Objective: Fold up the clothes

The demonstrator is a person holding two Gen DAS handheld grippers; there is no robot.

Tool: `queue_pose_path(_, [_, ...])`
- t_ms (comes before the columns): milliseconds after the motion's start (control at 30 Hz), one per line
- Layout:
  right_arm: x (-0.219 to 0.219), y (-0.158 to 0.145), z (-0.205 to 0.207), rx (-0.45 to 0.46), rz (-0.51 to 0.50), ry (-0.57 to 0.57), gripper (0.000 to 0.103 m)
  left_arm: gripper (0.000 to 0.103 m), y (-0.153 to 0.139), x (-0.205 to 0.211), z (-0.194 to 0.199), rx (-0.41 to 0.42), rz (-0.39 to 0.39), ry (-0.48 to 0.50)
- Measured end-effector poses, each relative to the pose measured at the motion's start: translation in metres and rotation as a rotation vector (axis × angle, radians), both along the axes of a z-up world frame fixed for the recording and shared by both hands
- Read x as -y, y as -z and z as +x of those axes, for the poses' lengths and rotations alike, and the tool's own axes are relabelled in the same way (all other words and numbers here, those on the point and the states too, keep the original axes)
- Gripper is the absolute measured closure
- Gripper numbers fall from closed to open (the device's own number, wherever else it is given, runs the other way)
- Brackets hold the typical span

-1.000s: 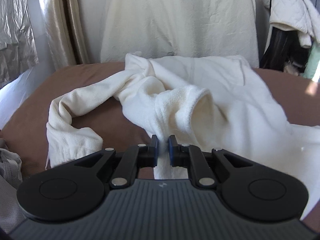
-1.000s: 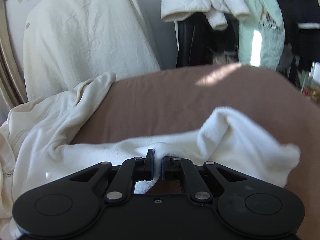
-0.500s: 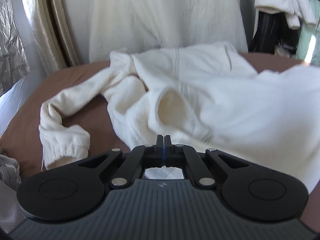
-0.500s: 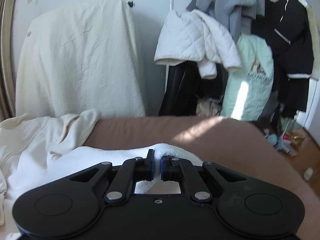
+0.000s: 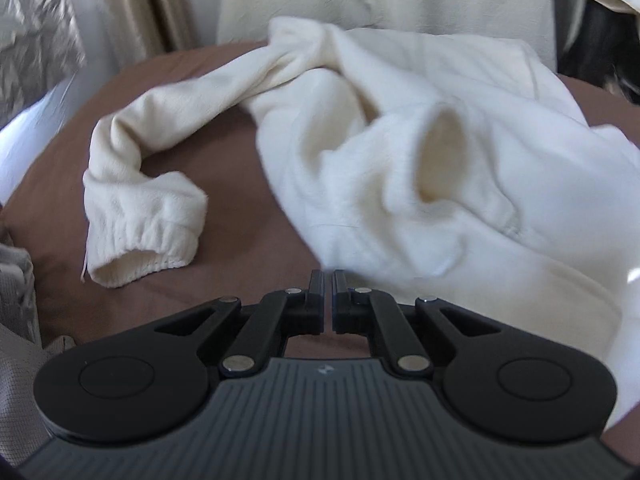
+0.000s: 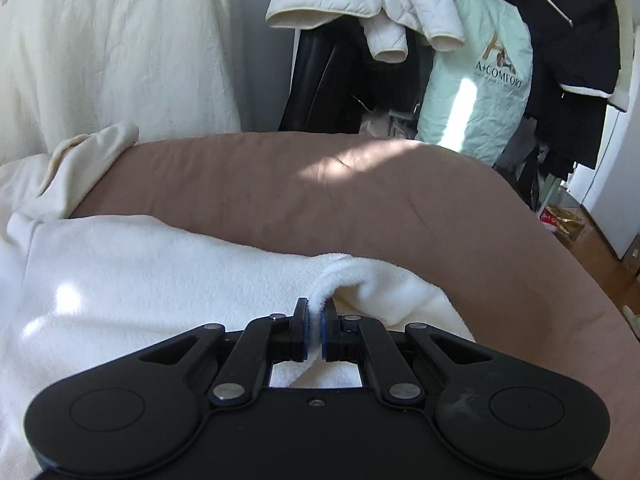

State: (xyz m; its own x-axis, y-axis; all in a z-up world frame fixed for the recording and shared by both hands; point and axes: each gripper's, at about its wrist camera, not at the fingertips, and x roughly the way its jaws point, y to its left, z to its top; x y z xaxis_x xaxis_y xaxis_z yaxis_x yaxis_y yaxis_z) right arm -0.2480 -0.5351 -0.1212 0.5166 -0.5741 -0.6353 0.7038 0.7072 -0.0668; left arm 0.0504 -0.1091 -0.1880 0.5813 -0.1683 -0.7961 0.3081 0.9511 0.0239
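Sunlit brown bed [image 6: 360, 200], beige curtain [image 5: 152, 4] behind, coats hanging on a rack [image 6: 568, 40].

Cream garment [image 5: 420, 168]: blurred in the left wrist view; right side cut off by the frame edge. Hem between the right gripper [image 6: 316, 320] fingers hidden behind its body. Grey cloth [image 5: 16, 320]: only a strip shows at the left edge.
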Motion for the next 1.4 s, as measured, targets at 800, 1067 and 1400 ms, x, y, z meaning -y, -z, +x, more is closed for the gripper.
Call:
queue_pose_path(800, [0.006,0.013,-0.071,0.331,0.751,0.063,0.044,0.075,-0.021,-0.002,0.003,0.18,-0.147,-0.011])
queue_pose_path(1067, [-0.037,0.057,-0.048,0.274,0.966,-0.035,0.044,0.058,-0.037,-0.013,0.004,0.243,-0.246,-0.033])
queue_pose_path(1400, [-0.07,0.074,0.01,0.354,0.967,-0.272,0.034,0.033,0.0,0.032,0.034,0.21,-0.172,0.092])
